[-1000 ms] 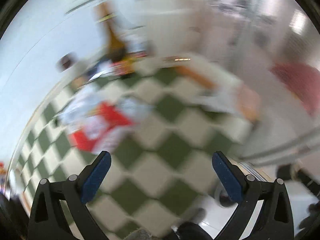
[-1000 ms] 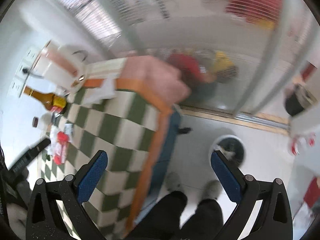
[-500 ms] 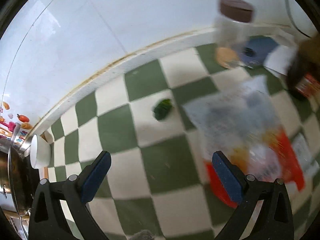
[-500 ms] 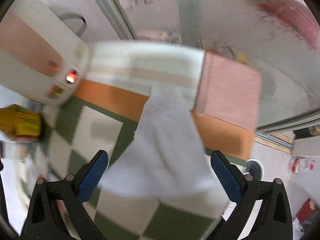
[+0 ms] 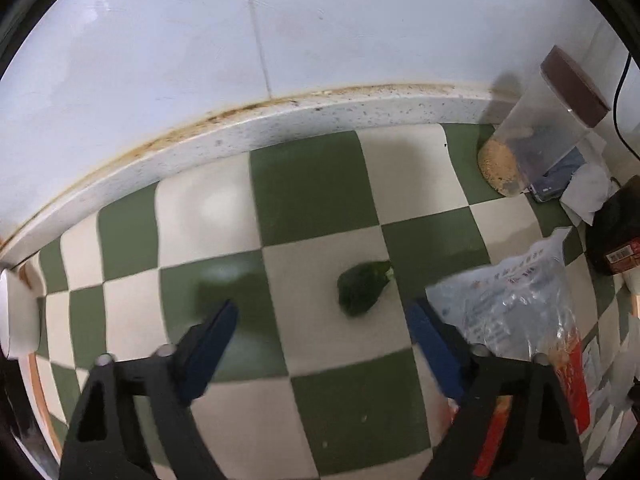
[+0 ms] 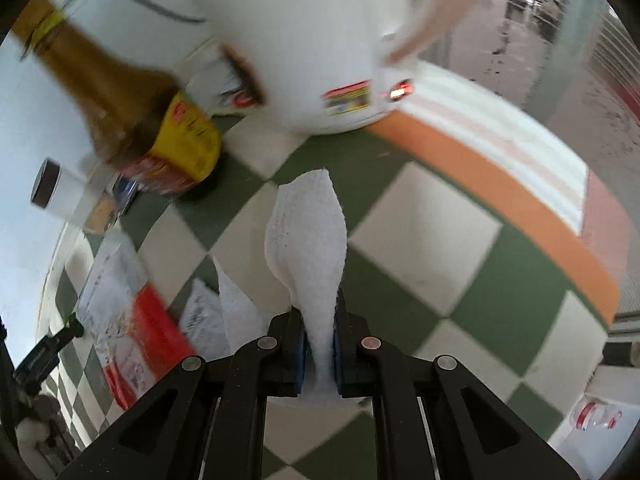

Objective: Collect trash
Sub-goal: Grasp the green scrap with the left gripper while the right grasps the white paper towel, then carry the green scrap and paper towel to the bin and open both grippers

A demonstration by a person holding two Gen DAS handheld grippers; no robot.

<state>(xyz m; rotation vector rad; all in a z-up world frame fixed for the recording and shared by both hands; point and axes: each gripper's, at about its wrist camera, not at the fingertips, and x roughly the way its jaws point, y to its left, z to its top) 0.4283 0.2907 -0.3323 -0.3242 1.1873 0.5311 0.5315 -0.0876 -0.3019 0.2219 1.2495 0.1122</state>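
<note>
You're at a home kitchen counter, green-and-white checked cloth (image 5: 312,200) against a tiled wall (image 5: 160,40), sauce bottle (image 6: 132,120), white cooker (image 6: 304,40), lidded jar (image 5: 536,136) of grains.

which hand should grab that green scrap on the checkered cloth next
Left. Its tongs stand open right over the green scrap, which lies just ahead between the two tips, and their jaws have just been closing, nothing gripped. The right tongs have just closed on the white tissue, so that hand is busy.

bottle (image 6: 120,92): blurred, neck cut off | white appliance (image 6: 304,40): blurred, top cut off
</note>
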